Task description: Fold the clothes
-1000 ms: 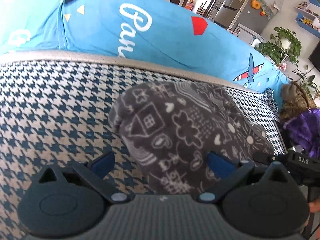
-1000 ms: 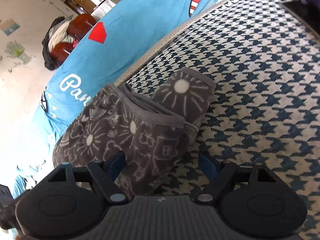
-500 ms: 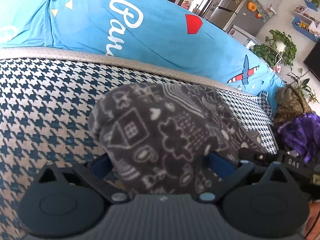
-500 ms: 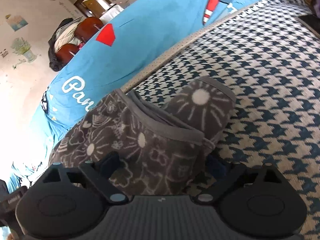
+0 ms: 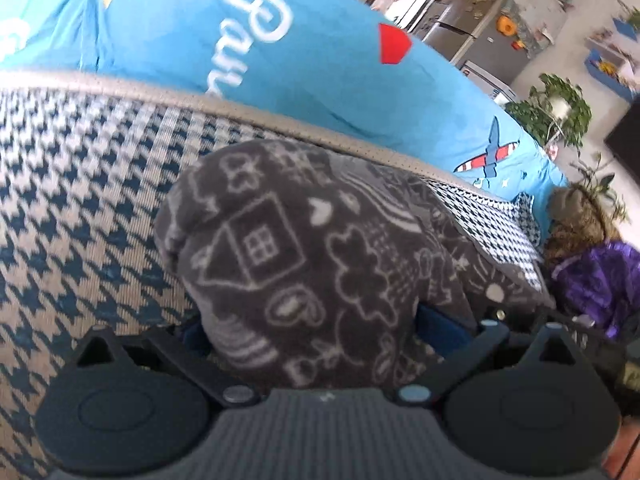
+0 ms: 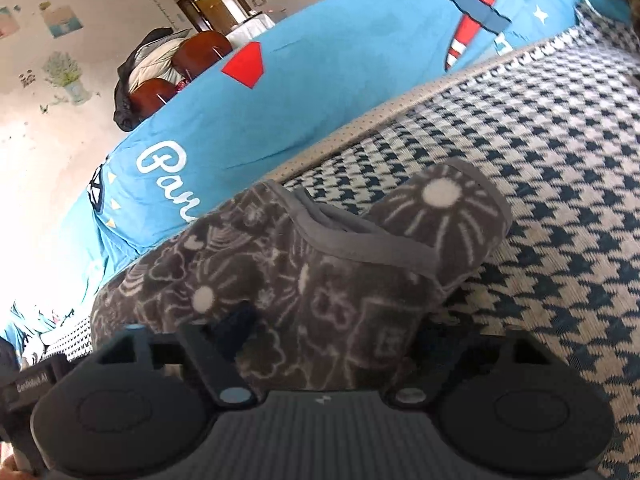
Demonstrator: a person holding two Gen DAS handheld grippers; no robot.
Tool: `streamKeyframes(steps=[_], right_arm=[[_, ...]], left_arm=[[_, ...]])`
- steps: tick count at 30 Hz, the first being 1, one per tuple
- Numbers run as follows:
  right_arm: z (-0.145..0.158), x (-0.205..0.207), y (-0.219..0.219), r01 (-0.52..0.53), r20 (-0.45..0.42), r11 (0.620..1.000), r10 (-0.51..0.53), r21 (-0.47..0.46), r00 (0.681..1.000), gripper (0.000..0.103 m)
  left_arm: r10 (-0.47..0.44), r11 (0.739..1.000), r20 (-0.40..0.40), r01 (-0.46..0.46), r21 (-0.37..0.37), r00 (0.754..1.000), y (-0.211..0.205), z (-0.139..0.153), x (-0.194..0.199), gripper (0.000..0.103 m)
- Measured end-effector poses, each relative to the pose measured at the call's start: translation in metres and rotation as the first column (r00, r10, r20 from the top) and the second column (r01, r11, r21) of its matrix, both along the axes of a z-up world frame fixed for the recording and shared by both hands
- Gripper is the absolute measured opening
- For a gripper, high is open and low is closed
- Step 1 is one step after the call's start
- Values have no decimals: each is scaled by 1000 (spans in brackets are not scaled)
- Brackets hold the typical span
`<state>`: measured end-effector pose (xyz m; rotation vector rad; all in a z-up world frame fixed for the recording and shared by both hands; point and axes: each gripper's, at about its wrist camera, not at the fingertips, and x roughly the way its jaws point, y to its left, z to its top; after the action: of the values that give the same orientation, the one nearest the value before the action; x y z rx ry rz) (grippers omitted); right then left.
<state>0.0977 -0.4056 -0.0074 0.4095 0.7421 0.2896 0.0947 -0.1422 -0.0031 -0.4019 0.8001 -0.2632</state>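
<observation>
From my left gripper [image 5: 310, 330] I see its two fingers straddling the near end of the grey garment [image 5: 312, 264], a fleece piece printed with white houses, clouds and hearts; the blue finger pads [image 5: 434, 322] sit against the cloth on either side, but I cannot tell whether they are pinching it or only flanking it. On my right gripper [image 6: 332, 326] the jaws are closing with the other end of the same garment bunched between them; its left finger [image 6: 236, 322] presses into the fleece, while the right one is hidden behind the fold, so I cannot say the grip is made. The garment lies on the houndstooth cushion [image 5: 80, 200], rolled into a thick bundle, with a grey-hemmed flap and a sun-printed lobe [image 6: 444, 204] sticking out on the far side of the bundle in the right view. Just beyond the garment runs the cushion's beige edge strip [image 5: 120, 88], and behind that rises the blue cover [image 5: 320, 72] with white script, a red shape and an aeroplane. To the right of the garment in the left view, past the cushion's end, sits something purple [image 5: 600, 276] beside a brown furry heap [image 5: 580, 220]. Farthest back are leafy plants [image 5: 552, 108] and a steel fridge [image 5: 480, 36].
</observation>
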Motion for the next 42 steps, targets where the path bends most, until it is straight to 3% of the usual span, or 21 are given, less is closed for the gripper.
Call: streamKeyframes(steps=[2, 4, 7, 14, 24, 29, 42], right_arm=[[6, -2, 6, -8, 32, 999, 9, -43, 999, 52], [13, -4, 12, -14, 61, 996, 19, -83, 998, 44], [19, -6, 12, -19, 90, 996, 27, -86, 996, 41], [35, -13, 18, -46, 143, 997, 55, -69, 988, 40], [54, -27, 57, -113, 163, 992, 120, -50, 979, 40], [58, -36, 83, -152, 138, 987, 158, -56, 978, 40], [56, -61, 139, -232, 97, 970, 238, -69, 966, 40]], left_arm=[[2, 999, 31, -3, 32, 1000, -6, 5, -5, 100], [0, 999, 56, -3, 54, 998, -10, 10, -10, 95], [3, 999, 80, -7, 52, 997, -9, 17, -15, 90], [27, 996, 149, -39, 82, 989, -1, 40, -29, 90], [83, 986, 162, -106, 132, 983, 38, 64, -57, 90], [113, 976, 148, -138, 171, 982, 58, 64, -73, 90], [214, 957, 103, -230, 175, 971, 110, 51, -109, 91]])
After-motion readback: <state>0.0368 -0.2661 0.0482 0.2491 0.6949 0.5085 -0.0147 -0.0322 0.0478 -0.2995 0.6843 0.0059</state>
